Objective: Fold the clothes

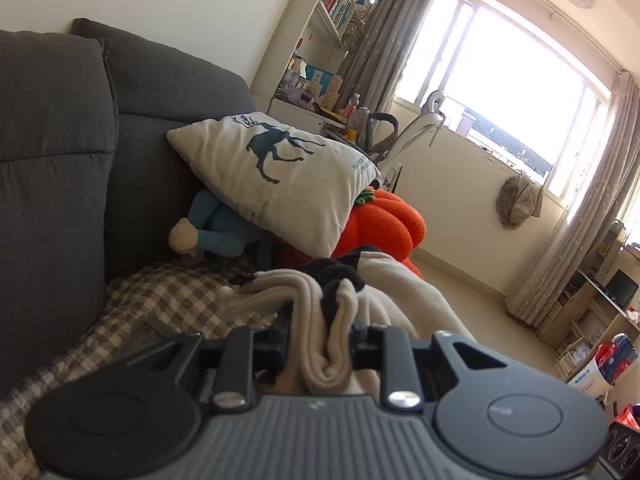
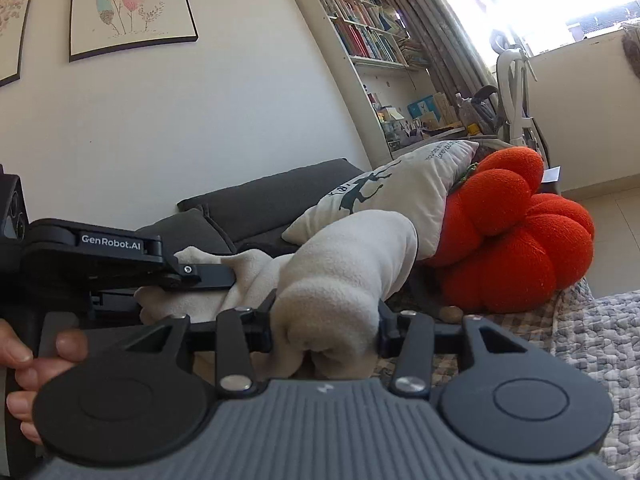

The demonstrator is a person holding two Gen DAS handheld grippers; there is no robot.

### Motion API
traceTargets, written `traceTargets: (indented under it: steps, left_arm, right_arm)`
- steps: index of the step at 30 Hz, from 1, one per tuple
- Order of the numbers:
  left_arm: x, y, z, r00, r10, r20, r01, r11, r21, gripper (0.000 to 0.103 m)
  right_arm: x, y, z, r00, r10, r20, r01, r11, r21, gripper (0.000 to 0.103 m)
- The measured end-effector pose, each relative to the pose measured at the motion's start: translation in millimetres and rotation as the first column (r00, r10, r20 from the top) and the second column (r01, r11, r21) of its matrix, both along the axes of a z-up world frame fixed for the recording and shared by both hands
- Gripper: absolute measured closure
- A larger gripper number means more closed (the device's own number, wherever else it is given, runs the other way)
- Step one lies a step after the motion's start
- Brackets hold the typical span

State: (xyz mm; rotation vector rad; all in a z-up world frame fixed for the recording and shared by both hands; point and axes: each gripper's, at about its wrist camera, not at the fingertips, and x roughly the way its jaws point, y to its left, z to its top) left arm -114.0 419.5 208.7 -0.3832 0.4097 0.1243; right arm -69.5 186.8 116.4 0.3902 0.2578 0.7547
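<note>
A beige fleece garment (image 1: 320, 312) with a black part (image 1: 336, 276) is bunched up and held in the air above the sofa seat. My left gripper (image 1: 320, 332) is shut on a thick fold of it, and the cloth hides the fingertips. In the right wrist view my right gripper (image 2: 326, 320) is shut on another rolled wad of the same beige garment (image 2: 352, 256). The left gripper's body (image 2: 96, 248) shows at the left of that view, one of its fingers (image 2: 208, 274) reaching into the cloth. A person's hand (image 2: 36, 360) grips the handle at the left edge.
A grey sofa (image 1: 60, 140) carries a checked blanket (image 1: 132, 312), a white deer cushion (image 1: 280, 176), an orange pumpkin cushion (image 2: 512, 240) and a blue plush doll (image 1: 216, 232). A grey quilt (image 2: 600, 328) lies at the right. A bookshelf (image 2: 368, 36), desk and window stand behind.
</note>
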Motion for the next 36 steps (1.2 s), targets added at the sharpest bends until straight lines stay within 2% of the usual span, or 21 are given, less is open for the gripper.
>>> traceTargets:
  steps: [3,4,5,7,8,9,10,12,13,14,17,18,19,22,26,28,29,30,31,32,36]
  left_arm:
    - [0.8,37.2,-35.4,0.997,0.033,-0.072,-0.029,0.998,0.056,0.077]
    - [3.0,48.8,-53.8,0.994,0.042,-0.099,-0.035,0.997,0.065,0.077]
    - [8.6,62.3,-80.1,0.987,0.050,-0.153,-0.039,0.997,0.073,0.077]
    - [24.7,88.8,-141.2,0.945,0.073,-0.318,-0.052,0.996,0.072,0.077]
    - [26.9,98.5,-167.2,0.926,0.085,-0.368,-0.070,0.996,0.054,0.074]
    - [20.3,104.5,-178.8,0.941,0.078,-0.328,-0.071,0.997,0.034,0.074]
    - [12.0,107.7,-179.4,0.959,0.072,-0.273,-0.068,0.997,0.025,0.074]
    - [3.3,115.2,-178.8,0.969,0.059,-0.238,-0.065,0.998,-0.019,0.074]
    - [1.5,120.1,-179.4,0.971,0.053,-0.234,-0.065,0.997,-0.046,0.074]
    - [1.1,122.3,-179.3,0.972,0.049,-0.230,-0.065,0.996,-0.061,0.074]
    - [5.3,115.7,-174.0,0.979,0.037,-0.202,-0.043,0.999,-0.030,0.074]
    - [7.0,112.8,-171.8,0.981,0.031,-0.192,-0.035,0.999,-0.015,0.074]
    - [9.5,110.9,-169.9,0.982,0.030,-0.188,-0.031,1.000,-0.003,0.074]
    - [12.7,112.9,-170.0,0.980,0.030,-0.196,-0.030,1.000,0.003,0.074]
    - [9.1,116.4,-171.7,0.980,0.032,-0.198,-0.035,0.999,-0.010,0.074]
    - [9.7,116.2,-172.1,0.978,0.043,-0.204,-0.044,0.999,-0.004,0.074]
    - [9.9,116.6,-171.5,0.978,0.048,-0.204,-0.050,0.999,-0.005,0.074]
    - [10.1,117.4,-170.7,0.978,0.053,-0.202,-0.056,0.998,-0.009,0.074]
    - [10.1,118.3,-169.6,0.978,0.057,-0.199,-0.062,0.998,-0.015,0.074]
    - [9.5,119.1,-168.4,0.979,0.059,-0.193,-0.065,0.998,-0.024,0.074]
    - [5.0,117.1,-169.4,0.987,0.045,-0.153,-0.053,0.997,-0.049,0.074]
  right_arm:
    - [-7.3,37.4,-40.7,0.994,-0.014,-0.104,0.027,0.992,0.120,0.055]
    - [-10.5,51.0,-61.3,0.989,-0.019,-0.147,0.039,0.990,0.133,0.055]
    - [-11.8,68.3,-85.7,0.979,-0.026,-0.204,0.047,0.994,0.101,0.054]
    - [-11.4,93.4,-130.9,0.937,-0.030,-0.348,0.051,0.997,0.050,0.052]
    - [-11.6,100.9,-149.3,0.912,-0.026,-0.408,0.047,0.998,0.040,0.049]
    - [-19.6,100.5,-150.2,0.935,-0.009,-0.354,0.035,0.997,0.066,0.047]
    - [-27.8,103.1,-140.9,0.957,0.006,-0.289,-0.002,1.000,0.014,0.045]
    - [-35.2,95.5,-127.9,0.971,0.045,-0.235,-0.044,0.999,0.007,0.037]
    - [-31.8,88.9,-126.0,0.965,0.078,-0.252,-0.072,0.997,0.032,0.030]
    - [-26.4,81.8,-124.2,0.955,0.103,-0.278,-0.091,0.994,0.053,0.028]
    - [-7.3,66.1,-127.8,0.923,0.153,-0.354,-0.112,0.985,0.134,0.029]
    - [3.3,67.0,-135.7,0.903,0.184,-0.387,-0.123,0.976,0.177,0.030]
    - [15.8,68.7,-143.4,0.869,0.233,-0.438,-0.140,0.962,0.234,0.031]
    - [45.9,59.3,-160.3,0.706,0.381,-0.598,-0.123,0.896,0.426,0.031]
    - [77.3,58.3,-157.1,0.647,0.371,-0.666,-0.079,0.902,0.425,0.031]
    - [82.5,70.8,-146.3,0.678,0.362,-0.639,-0.148,0.919,0.365,0.034]
    - [80.7,75.9,-139.3,0.700,0.365,-0.614,-0.184,0.923,0.338,0.049]
    - [76.6,80.2,-129.9,0.735,0.354,-0.579,-0.217,0.931,0.294,0.051]
    - [70.3,82.5,-121.0,0.773,0.331,-0.541,-0.233,0.941,0.244,0.058]
    - [64.2,82.9,-115.5,0.797,0.320,-0.512,-0.240,0.946,0.217,0.062]
    - [35.8,72.2,-112.6,0.869,0.260,-0.420,-0.209,0.964,0.164,0.065]
